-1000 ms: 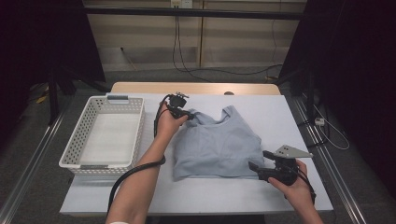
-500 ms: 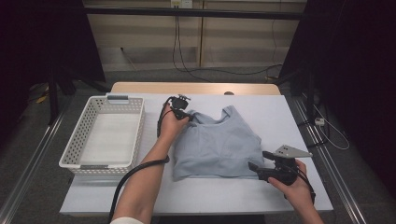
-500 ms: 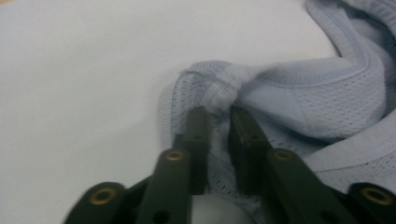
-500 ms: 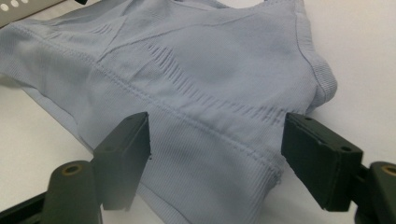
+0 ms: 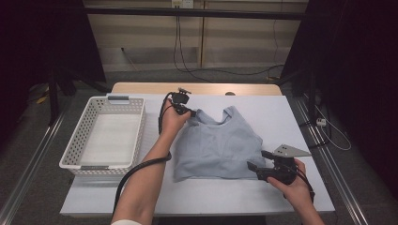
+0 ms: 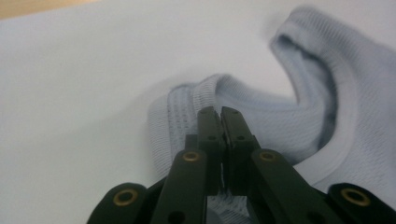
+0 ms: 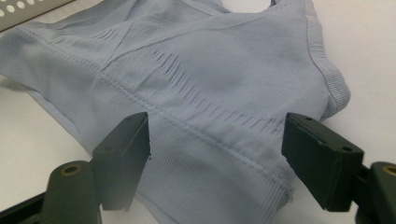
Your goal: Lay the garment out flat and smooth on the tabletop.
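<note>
The white basket (image 5: pixel 75 140) holds nothing. A pale blue ribbed sports top (image 5: pixel 218 147) lies flat; the left gripper (image 5: pixel 191 113), just closed, pinches its shoulder strap (image 6: pixel 187 100), while the right gripper (image 5: pixel 256 161) gapes wide at its hem.

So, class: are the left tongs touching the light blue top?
Touching. In the left gripper view the left tongs are closed on a strap of the top, with fabric pinched between the jaws.

Top (image 5: pixel 218 150): pale blue-grey, ribbed knit, lighter trim. Basket (image 5: pixel 75 152): white, perforated walls. Table (image 5: pixel 263 197): white, tan far edge. Tongs (image 6: pixel 219 133): black, brass rivets.
</note>
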`<state>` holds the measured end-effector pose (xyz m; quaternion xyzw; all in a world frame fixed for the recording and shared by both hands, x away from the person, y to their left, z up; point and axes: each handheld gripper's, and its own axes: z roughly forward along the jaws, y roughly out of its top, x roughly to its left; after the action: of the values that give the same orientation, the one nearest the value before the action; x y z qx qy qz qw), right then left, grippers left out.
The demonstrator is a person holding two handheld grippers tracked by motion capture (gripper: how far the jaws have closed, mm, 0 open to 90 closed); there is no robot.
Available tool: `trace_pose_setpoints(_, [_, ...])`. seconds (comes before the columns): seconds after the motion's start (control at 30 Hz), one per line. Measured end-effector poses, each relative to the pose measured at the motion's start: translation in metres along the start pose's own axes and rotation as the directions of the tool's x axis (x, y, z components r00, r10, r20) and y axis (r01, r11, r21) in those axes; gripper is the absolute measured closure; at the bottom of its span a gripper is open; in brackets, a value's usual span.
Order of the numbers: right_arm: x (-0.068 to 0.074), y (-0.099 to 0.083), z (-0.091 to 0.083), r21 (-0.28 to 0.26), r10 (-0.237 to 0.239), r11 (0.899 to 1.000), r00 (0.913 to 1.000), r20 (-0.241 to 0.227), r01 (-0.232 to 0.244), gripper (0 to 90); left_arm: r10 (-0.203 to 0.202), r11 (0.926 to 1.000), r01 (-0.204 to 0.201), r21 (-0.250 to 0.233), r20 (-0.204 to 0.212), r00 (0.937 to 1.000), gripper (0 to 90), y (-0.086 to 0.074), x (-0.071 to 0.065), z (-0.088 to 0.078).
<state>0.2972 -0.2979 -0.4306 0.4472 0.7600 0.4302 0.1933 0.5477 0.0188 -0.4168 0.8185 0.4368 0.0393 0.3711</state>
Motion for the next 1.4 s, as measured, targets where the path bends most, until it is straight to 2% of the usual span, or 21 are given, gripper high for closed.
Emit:
trace_pose_setpoints(0.1, [0.000,0.001,0.000,-0.002,-0.003,1.000,1.0000,0.000,0.003,22.7,0.000,0.9999,0.000,-0.017,-0.007,1.0000,87.6,0.009,-0.004,-0.002])
trace_pose_setpoints(0.3, [-0.001,0.000,-0.002,-0.009,0.004,1.000,1.0000,0.006,-0.004,22.5,-0.002,0.9988,0.001,-0.049,-0.011,0.9999,87.6,0.017,-0.009,0.000])
trace_pose_setpoints(0.4, [-0.001,0.000,-0.003,-0.010,0.005,1.000,0.9999,0.009,-0.005,22.3,-0.006,0.9969,0.005,-0.078,-0.014,0.9999,87.6,0.019,-0.009,0.000])
trace_pose_setpoints(0.57, [-0.002,-0.002,-0.006,-0.009,0.011,1.000,0.9998,0.018,-0.011,22.0,-0.014,0.9971,0.014,-0.075,-0.006,0.9999,86.4,0.015,-0.006,0.008])
trace_pose_setpoints(0.63, [-0.003,-0.003,-0.007,-0.008,0.015,1.000,0.9997,0.021,-0.014,21.9,-0.016,0.9982,0.016,-0.058,0.000,0.9999,82.3,0.013,-0.005,0.010])
trace_pose_setpoints(0.77, [-0.005,-0.006,-0.008,-0.005,0.019,1.000,0.9993,0.033,-0.019,21.8,-0.013,0.9983,0.014,-0.057,0.003,0.9999,65.2,0.010,-0.005,0.008])
trace_pose_setpoints(0.93, [-0.005,-0.006,-0.007,-0.001,0.021,1.000,0.9989,0.042,-0.021,21.8,0.020,0.9989,-0.021,-0.042,-0.013,0.9997,50.1,0.007,-0.007,0.000])
trace_pose_setpoints(1.2, [-0.010,-0.005,-0.003,0.012,0.019,1.000,0.9971,0.074,-0.020,22.7,0.038,0.9988,-0.038,-0.029,-0.013,0.9992,40.0,0.000,-0.008,-0.012])
trace_pose_setpoints(1.4, [-0.017,-0.005,0.004,0.043,0.023,0.999,0.9910,0.132,-0.028,36.7,0.041,0.9988,-0.042,-0.028,-0.019,0.9990,37.6,-0.003,-0.008,-0.017])
